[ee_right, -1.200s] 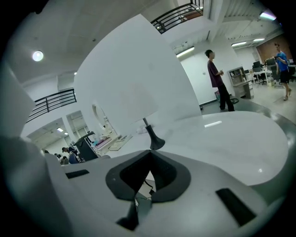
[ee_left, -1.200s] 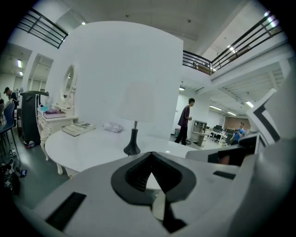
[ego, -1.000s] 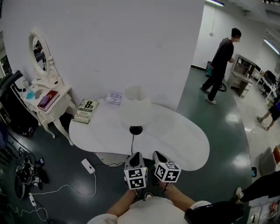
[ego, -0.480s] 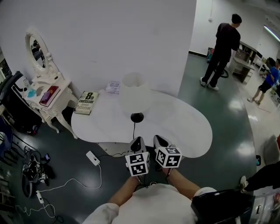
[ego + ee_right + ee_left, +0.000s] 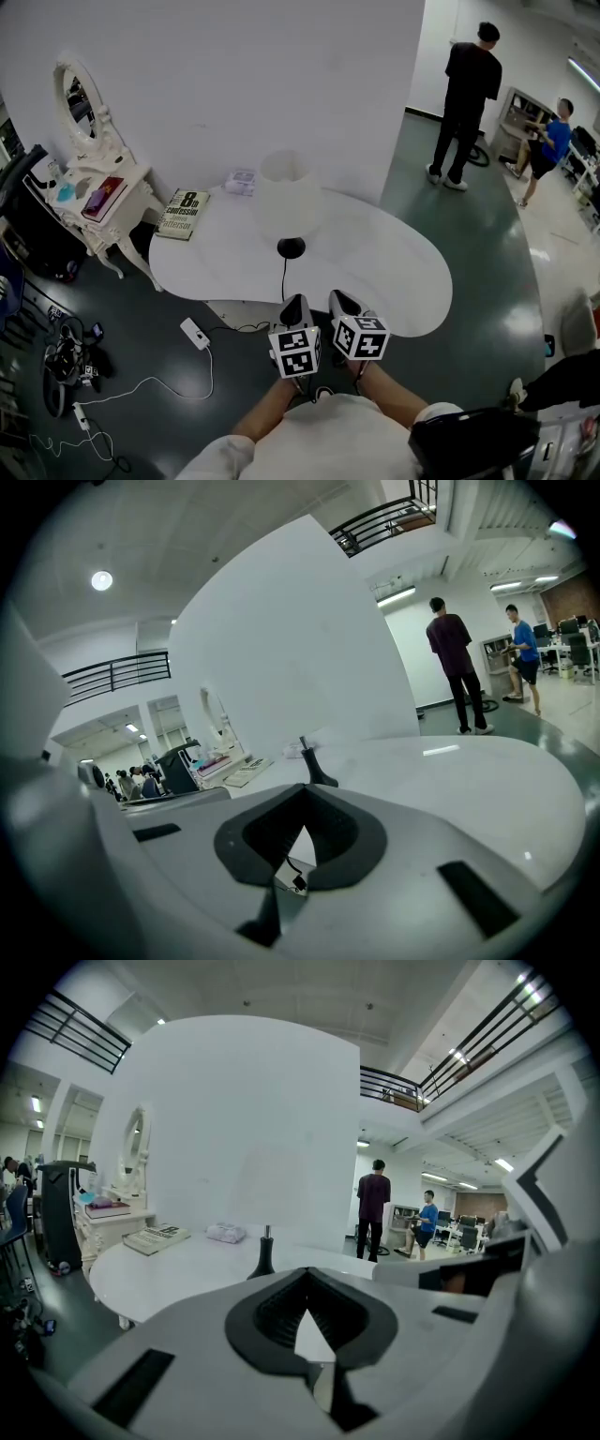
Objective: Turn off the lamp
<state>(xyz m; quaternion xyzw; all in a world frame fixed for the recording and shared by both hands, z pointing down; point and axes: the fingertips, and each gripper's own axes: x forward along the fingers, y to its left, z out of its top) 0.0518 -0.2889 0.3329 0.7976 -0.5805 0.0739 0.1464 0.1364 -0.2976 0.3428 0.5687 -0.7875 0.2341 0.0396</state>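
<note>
Looking down, head view: left gripper (image 5: 295, 306) and right gripper (image 5: 339, 301) side by side, 6 o'clock of lamp (image 5: 287, 195), near table (image 5: 394, 272).
Left gripper view: jaws closed, empty; black flared lamp base on glossy white table, 12 o'clock.
Right gripper view: jaws closed, empty; base at 12 o'clock.

The tabletop (image 5: 375, 272) is smooth and white with a faint sheen. On it, the lamp shade (image 5: 289, 202) looks matt white and the lamp base (image 5: 291, 247) glossy black. The floor (image 5: 487, 234) around the tabletop is dark and highly reflective.
</note>
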